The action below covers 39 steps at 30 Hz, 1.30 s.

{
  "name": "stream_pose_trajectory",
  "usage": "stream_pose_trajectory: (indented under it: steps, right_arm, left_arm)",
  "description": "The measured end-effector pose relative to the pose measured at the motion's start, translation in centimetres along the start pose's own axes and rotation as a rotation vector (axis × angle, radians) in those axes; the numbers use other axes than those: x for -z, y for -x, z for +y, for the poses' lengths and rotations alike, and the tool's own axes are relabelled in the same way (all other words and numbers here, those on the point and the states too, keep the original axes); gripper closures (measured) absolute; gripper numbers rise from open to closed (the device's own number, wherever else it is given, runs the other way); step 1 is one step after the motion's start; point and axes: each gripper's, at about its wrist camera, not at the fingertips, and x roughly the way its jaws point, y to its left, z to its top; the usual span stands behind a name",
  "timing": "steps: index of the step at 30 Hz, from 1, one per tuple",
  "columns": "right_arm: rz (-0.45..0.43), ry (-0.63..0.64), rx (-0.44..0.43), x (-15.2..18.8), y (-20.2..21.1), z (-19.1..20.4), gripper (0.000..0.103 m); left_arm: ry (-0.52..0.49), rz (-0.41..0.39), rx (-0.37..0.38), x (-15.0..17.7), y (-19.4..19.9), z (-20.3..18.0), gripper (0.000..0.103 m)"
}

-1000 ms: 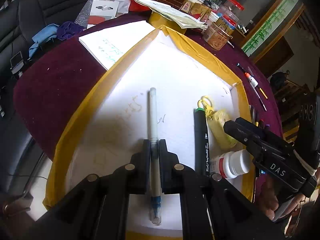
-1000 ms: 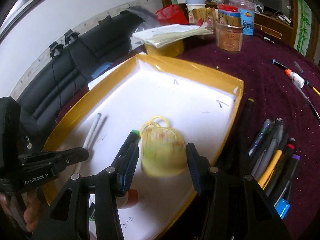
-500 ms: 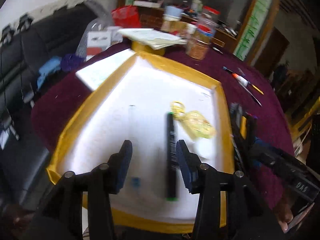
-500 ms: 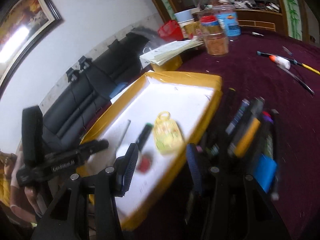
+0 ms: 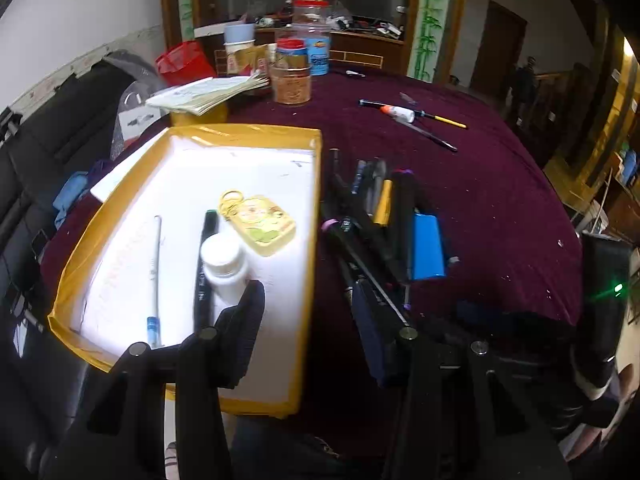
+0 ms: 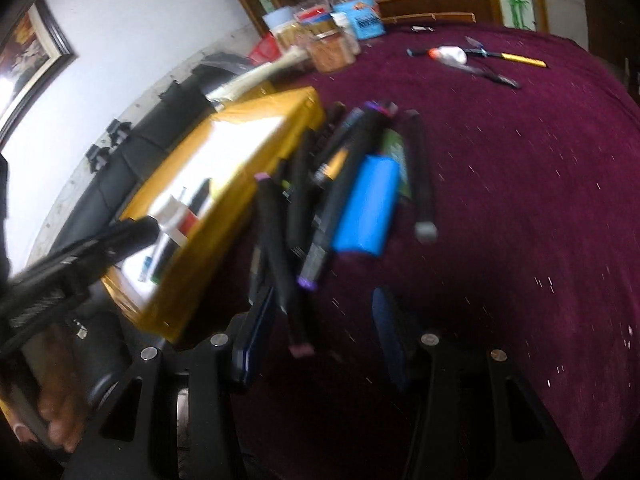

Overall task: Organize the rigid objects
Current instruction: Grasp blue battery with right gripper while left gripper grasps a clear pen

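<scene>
My left tool hangs with its jaws apart and nothing between them, straddling the near right wall of the yellow tray. Left of it in the tray lie the thin pen, black marker, white bottle and yellow keychain; dipping could knock the bottle or catch the wall. My right tool, also apart and empty, hovers over the marker pile on the table. The markers overlap, so closing could grab two or roll them away.
</scene>
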Motion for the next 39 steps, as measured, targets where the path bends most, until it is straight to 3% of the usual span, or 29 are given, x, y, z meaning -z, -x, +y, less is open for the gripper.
stream_pose_trajectory:
  steps: [6, 8, 15, 19, 23, 26, 29, 34, 39]
  right_arm:
    - [-0.015, 0.001, -0.02, 1.1, 0.1, -0.9, 0.055]
    - [-0.023, -0.01, -0.058, 1.3, 0.1, -1.1, 0.046]
    - [-0.007, 0.056, -0.027, 1.7, 0.2, 0.0, 0.043]
    - [-0.058, 0.025, -0.046, 0.1, 1.4, -0.4, 0.058]
    - [-0.071, -0.048, -0.038, -2.1, 1.3, -1.7, 0.063]
    - [-0.037, -0.11, -0.054, -3.6, -0.5, -2.9, 0.074]
    - [0.002, -0.156, -0.084, -4.5, -2.4, -3.5, 0.074]
    - [0.004, -0.175, -0.112, -4.3, -3.3, -4.0, 0.083]
    - [-0.081, -0.187, -0.039, -2.3, 0.1, -4.9, 0.087]
  left_arm:
    - [-0.041, 0.016, -0.008, 0.5, 0.0, -1.3, 0.059]
    - [-0.039, 0.01, -0.016, 0.5, 0.1, -1.0, 0.059]
    - [0.088, 0.073, 0.114, 0.4, -0.5, 1.9, 0.059]
    - [0.114, 0.074, 0.141, 0.2, -0.7, 2.2, 0.059]
    - [0.116, 0.058, 0.183, 0.0, -0.5, 2.2, 0.059]
    - [0.121, 0.064, 0.206, 0.1, -0.7, 2.1, 0.059]
    - [0.099, 0.072, 0.231, 0.0, -0.6, 1.9, 0.059]
    - [0.072, 0.053, 0.226, -0.6, -0.4, 1.3, 0.059]
    - [0.024, 0.058, 0.252, -1.6, -1.4, -0.7, 0.059]
